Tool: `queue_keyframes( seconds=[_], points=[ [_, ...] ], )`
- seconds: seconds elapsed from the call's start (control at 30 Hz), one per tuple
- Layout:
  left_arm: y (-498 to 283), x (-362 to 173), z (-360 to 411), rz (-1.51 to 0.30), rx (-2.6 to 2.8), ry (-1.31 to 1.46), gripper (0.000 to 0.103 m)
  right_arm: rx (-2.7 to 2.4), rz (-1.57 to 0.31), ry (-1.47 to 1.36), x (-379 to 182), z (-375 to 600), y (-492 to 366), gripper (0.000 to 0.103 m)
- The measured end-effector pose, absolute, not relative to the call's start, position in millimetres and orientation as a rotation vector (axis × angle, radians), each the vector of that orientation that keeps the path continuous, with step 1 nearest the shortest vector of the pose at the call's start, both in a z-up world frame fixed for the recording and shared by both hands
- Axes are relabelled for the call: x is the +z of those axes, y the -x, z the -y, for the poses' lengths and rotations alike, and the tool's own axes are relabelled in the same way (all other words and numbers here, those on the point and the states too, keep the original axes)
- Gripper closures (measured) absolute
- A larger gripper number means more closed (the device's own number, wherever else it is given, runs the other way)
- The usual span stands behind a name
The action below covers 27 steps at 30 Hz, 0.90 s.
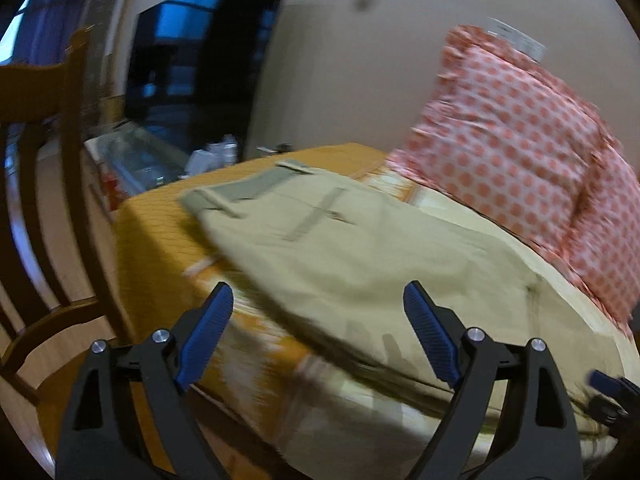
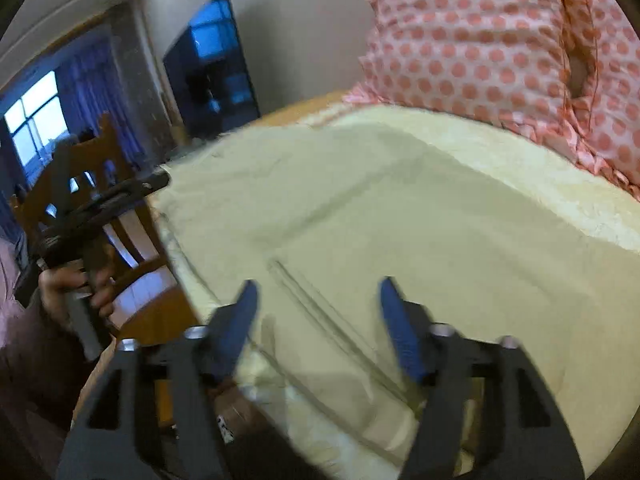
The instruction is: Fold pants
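Beige pants [image 1: 360, 252] lie flat on the bed, waistband toward the far left corner, and fill the right wrist view [image 2: 400, 208]. My left gripper [image 1: 318, 308] is open and empty, hovering just above the pants' near edge. My right gripper [image 2: 316, 300] is open and empty over the pants near a stitched seam. The right gripper's tip [image 1: 608, 388] shows at the lower right of the left wrist view. The left gripper [image 2: 104, 204] shows at the left of the right wrist view, held by a hand. Both views are blurred.
An orange bed cover [image 1: 156, 232] lies under the pants. A pink polka-dot pillow [image 1: 520, 132] [image 2: 480, 40] stands at the back right. A wooden chair [image 1: 44, 200] [image 2: 100, 160] stands left of the bed. A dark screen [image 1: 208, 52] hangs on the wall.
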<state>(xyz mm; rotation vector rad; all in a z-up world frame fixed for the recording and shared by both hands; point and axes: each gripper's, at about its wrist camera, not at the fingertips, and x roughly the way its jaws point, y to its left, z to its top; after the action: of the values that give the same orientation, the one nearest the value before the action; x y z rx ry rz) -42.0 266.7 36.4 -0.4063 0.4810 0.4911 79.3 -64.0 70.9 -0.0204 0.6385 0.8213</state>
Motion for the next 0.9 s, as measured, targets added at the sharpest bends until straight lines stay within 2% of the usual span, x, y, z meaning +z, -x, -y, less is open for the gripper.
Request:
queue_keyframes(
  seconds=[0.1,0.2,0.43,0.5,0.77,0.87,0.9],
  points=[
    [45,34,-289,-0.464,0.551,0.459,0.016,0.631,-0.556,0.015,75,78,-85,0.036],
    [44,34,-311,-0.443,0.611,0.482,0.016,0.570,-0.755,0.109,44,64,-106,0.036],
    [17,28,-352,-0.528,0.597,0.523,0.019,0.617,-0.731,0.095,36,69,-83,0.031],
    [19,29,-348,-0.517,0.566,0.539,0.019,0.623,-0.723,0.100,37,63,-86,0.025],
    [-3,23,-290,-0.550,0.383,0.463,0.016,0.622,-0.726,0.108,42,58,-96,0.022],
    [-4,25,-289,-0.534,0.312,0.582,0.016,0.625,-0.726,0.105,42,59,-98,0.022],
    [1,24,-298,-0.508,0.298,0.676,0.023,0.629,-0.726,0.102,42,60,-97,0.021]
  ],
)
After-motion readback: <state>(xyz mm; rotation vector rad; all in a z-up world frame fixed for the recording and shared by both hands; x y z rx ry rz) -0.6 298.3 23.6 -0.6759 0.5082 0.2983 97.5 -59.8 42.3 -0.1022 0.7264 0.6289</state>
